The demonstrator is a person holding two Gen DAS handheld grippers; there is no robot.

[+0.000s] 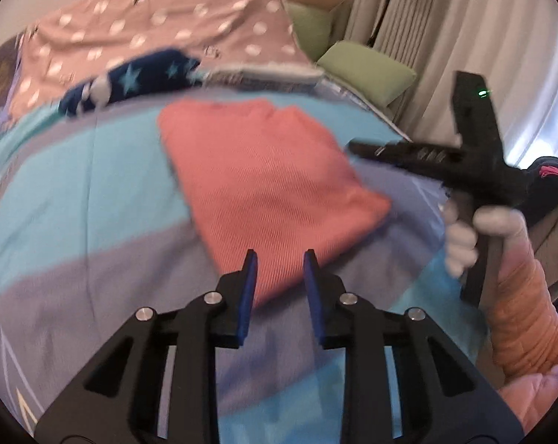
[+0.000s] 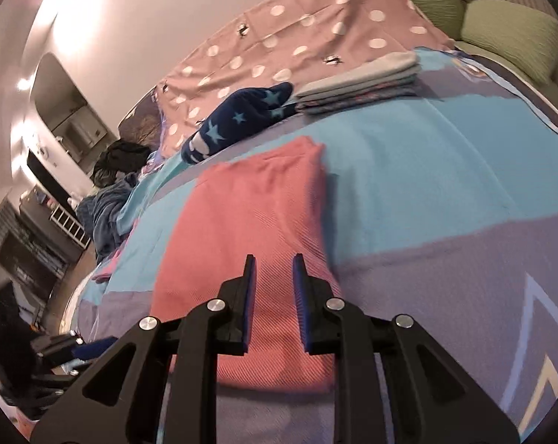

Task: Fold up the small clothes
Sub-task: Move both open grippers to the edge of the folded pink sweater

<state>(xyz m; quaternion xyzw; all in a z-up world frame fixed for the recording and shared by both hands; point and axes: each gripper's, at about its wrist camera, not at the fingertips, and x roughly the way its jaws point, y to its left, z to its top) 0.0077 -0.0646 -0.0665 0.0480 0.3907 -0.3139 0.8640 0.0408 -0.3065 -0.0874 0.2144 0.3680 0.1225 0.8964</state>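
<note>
Pink garment (image 2: 249, 244) folded flat on bed (image 2: 427, 170) | left hand-held gripper (image 1: 280, 259) and right hand-held gripper (image 2: 274, 262) apart, empty | we'd pinch the near edge evenly, fold away.

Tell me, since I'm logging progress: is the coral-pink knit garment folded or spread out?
Folded: the coral-pink knit garment lies as a compact rectangle with straight edges on the blue-and-purple bedspread.

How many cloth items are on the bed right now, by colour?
Pink folded garment: 1
Navy star-print piece: 1
Grey folded stack: 1 stack; number of pieces unclear
Total: 3
</note>
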